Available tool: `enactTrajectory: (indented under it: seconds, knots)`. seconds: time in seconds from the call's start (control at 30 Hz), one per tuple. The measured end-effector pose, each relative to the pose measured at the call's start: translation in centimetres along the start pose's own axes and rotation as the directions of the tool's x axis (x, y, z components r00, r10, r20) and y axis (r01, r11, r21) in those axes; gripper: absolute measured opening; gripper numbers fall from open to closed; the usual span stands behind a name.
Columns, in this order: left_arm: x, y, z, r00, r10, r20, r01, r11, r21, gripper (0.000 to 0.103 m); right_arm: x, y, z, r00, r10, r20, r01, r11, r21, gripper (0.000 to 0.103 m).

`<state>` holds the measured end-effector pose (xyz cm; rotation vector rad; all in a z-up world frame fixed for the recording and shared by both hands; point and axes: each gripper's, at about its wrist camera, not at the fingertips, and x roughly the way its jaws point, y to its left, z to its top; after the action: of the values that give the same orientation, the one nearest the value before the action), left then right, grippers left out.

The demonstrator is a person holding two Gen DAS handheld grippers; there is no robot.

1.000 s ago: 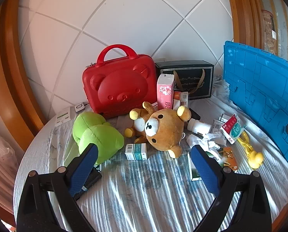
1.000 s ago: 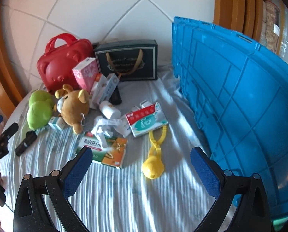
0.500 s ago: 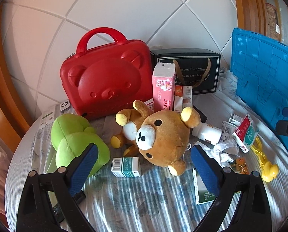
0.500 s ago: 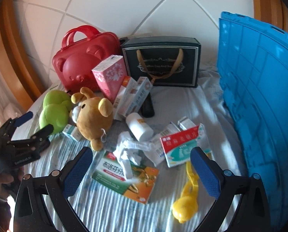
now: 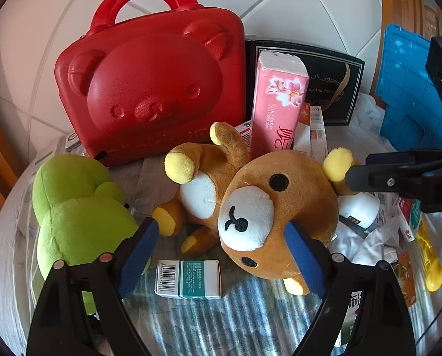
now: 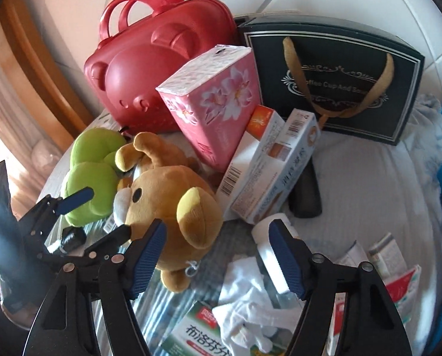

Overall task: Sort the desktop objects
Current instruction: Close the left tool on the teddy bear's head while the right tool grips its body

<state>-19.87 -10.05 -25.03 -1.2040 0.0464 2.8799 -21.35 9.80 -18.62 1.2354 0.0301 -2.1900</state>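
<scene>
A brown plush bear point(image 5: 259, 204) lies on its side on the striped cloth, in front of a red bear-shaped case point(image 5: 149, 89). My left gripper point(image 5: 221, 252) is open, its right finger against the bear's head and its left finger by the green plush toy point(image 5: 78, 216). A small teal and white box point(image 5: 188, 279) lies between the fingers. My right gripper point(image 6: 218, 255) is open, just right of the bear point(image 6: 167, 204), with its right finger over a white bottle point(image 6: 271, 246). The left gripper also shows in the right wrist view point(image 6: 102, 210).
A pink tissue pack point(image 6: 212, 103), medicine boxes point(image 6: 268, 166), a dark gift bag point(image 6: 333, 80) and a black cylinder point(image 6: 305, 190) stand behind. A blue crate point(image 5: 410, 89) is at the right. A yellow duck clip point(image 5: 431, 264), white crumpled paper point(image 6: 250, 305) and more boxes lie near.
Both grippers have moved forward towards the brown bear. The left one now straddles the bear's head side; the right one has swung left over the white bottle.
</scene>
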Motion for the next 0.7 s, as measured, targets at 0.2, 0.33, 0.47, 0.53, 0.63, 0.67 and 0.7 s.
enactTrajectory:
  seconds: [0.2,0.33,0.47,0.53,0.63,0.67,0.7]
  knots:
    - [0.6,0.3,0.4,1.000,-0.031,0.002,0.031,0.999,0.008,0.088,2.5,0.0,1.1,0.998,0.043,-0.038,-0.043,0.999,-0.001,0.060]
    - [1.2,0.6,0.3,0.998,-0.063,-0.006,0.062,0.998,-0.032,0.088,3.2,0.2,1.3,0.998,0.035,-0.043,-0.035,0.999,-0.017,0.058]
    - [1.6,0.8,0.3,0.997,-0.080,-0.011,0.079,0.996,-0.042,0.088,3.7,0.4,1.3,0.998,0.040,-0.041,-0.041,0.999,-0.012,0.054]
    - [1.8,0.9,0.4,0.993,-0.112,-0.020,0.111,0.993,-0.051,0.079,4.3,0.5,1.2,0.997,0.060,-0.045,-0.060,0.998,0.001,0.047]
    - [1.6,0.0,0.9,0.984,-0.173,-0.031,0.173,0.985,-0.012,0.043,4.2,1.5,1.4,0.998,0.044,-0.035,-0.045,0.998,-0.036,0.031]
    - [1.4,-0.6,1.0,0.987,-0.158,-0.035,0.159,0.987,0.027,0.042,4.0,2.1,1.4,0.999,0.023,-0.026,-0.025,0.997,-0.070,0.029]
    - [1.3,-1.0,1.0,0.989,-0.143,-0.041,0.145,0.988,0.056,0.041,3.9,2.5,1.4,1.000,0.006,-0.020,-0.008,0.996,-0.093,0.028]
